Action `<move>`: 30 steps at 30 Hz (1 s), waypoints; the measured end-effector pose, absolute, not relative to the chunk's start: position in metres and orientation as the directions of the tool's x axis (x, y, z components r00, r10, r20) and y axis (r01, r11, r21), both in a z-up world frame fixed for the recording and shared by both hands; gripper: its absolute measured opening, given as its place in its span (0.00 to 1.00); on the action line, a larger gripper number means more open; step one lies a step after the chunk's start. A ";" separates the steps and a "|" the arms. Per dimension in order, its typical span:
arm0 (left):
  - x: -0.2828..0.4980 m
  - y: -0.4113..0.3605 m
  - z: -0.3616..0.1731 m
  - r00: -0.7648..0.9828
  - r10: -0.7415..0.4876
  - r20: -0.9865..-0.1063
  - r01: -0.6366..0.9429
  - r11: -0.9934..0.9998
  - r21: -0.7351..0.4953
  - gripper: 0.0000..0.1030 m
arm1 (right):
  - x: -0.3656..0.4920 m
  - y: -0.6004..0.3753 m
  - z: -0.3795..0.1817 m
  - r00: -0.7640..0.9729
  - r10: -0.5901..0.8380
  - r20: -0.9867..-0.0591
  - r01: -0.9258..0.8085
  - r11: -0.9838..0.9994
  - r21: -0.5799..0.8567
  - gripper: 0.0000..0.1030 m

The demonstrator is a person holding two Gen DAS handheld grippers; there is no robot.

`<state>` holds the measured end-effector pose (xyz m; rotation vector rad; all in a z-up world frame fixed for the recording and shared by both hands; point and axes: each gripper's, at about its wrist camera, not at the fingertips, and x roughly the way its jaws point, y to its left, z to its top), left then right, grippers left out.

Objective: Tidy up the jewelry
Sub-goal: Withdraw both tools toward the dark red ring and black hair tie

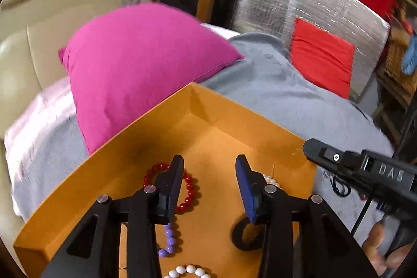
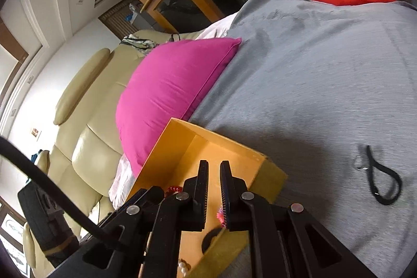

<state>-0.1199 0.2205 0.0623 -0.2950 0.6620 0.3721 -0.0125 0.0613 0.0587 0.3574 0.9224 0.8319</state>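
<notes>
My left gripper [image 1: 209,163] hangs spread wide over the shallow orange cardboard box [image 1: 78,181].
Red bead bracelet [image 1: 191,190] lies under its left finger; my right gripper [image 2: 214,170] nearly closed, pinching something small and pink [image 2: 220,216].

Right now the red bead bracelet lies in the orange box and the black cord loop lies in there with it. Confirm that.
Wrong on one count. The red bead bracelet is in the orange box, but the black cord loop lies outside it on the grey blanket, as the right wrist view shows.
</notes>
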 end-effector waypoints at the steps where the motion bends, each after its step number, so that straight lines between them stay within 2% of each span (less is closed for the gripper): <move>1: -0.120 0.213 0.066 0.733 0.245 -0.635 -0.411 0.903 -0.127 0.42 | -0.014 0.056 0.061 0.338 0.758 -0.558 -0.475 0.649 0.594 0.12; 3: -0.122 0.200 0.073 0.746 0.260 -0.613 -0.391 0.916 -0.088 0.47 | -0.017 0.047 0.066 0.350 0.751 -0.561 -0.475 0.658 0.585 0.12; 5: -0.125 0.186 0.081 0.762 0.282 -0.583 -0.377 0.925 -0.044 0.58 | -0.020 0.033 0.071 0.366 0.740 -0.564 -0.474 0.670 0.572 0.12; 9: -0.129 0.159 0.097 0.797 0.301 -0.524 -0.341 0.940 0.022 0.65 | -0.023 0.005 0.076 0.399 0.698 -0.594 -0.461 0.713 0.528 0.14; 12: -0.129 0.141 0.103 0.811 0.298 -0.503 -0.315 0.948 0.054 0.66 | -0.023 -0.016 0.076 0.415 0.675 -0.609 -0.438 0.736 0.516 0.20; 30: -0.108 0.060 0.096 0.824 0.239 -0.514 -0.203 0.971 0.126 0.66 | -0.022 -0.130 0.068 0.475 0.564 -0.676 -0.356 0.825 0.438 0.22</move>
